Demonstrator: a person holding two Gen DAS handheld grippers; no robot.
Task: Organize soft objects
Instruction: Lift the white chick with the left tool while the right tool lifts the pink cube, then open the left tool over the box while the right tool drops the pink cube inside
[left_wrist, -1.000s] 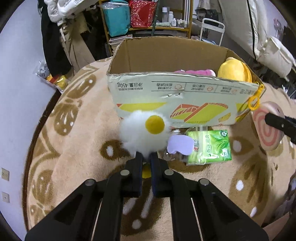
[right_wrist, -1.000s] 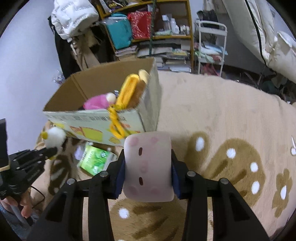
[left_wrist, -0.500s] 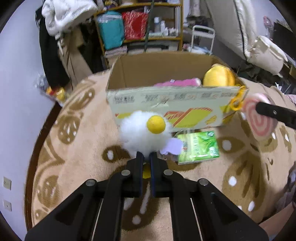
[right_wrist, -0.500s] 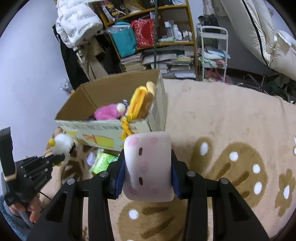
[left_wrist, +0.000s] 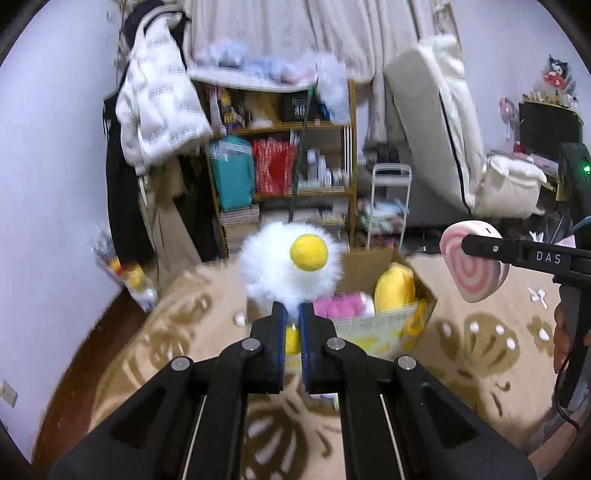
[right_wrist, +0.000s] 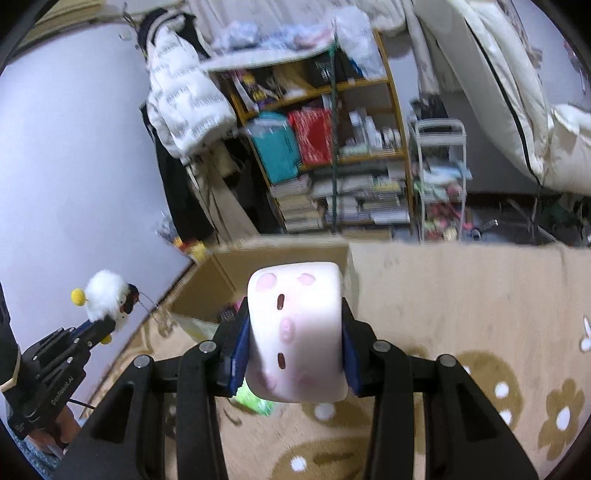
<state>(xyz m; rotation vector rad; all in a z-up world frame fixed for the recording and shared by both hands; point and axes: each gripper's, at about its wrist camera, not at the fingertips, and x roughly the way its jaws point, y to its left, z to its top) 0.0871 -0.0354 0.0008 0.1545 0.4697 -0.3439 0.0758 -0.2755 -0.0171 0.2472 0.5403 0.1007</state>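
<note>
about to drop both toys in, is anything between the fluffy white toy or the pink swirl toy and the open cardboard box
Nothing visible does. The left claw holds the fluffy white toy and the right claw holds the pink swirl toy above the rug, with the cardboard box open-topped ahead. Its pink and yellow plush leave room.

Cluttered room behind
A wooden shelf (right_wrist: 332, 147) of books stands far, white jacket (right_wrist: 184, 107) hanging left, metal cart (right_wrist: 439, 177) right.

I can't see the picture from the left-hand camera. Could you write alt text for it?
Black left tongs pinch a fluffy white toy with a yellow ball, held above a patterned beige rug. Behind it an open cardboard box holds pink and yellow plush toys; at right, the right tongs grip a pink swirl cushion.
</note>
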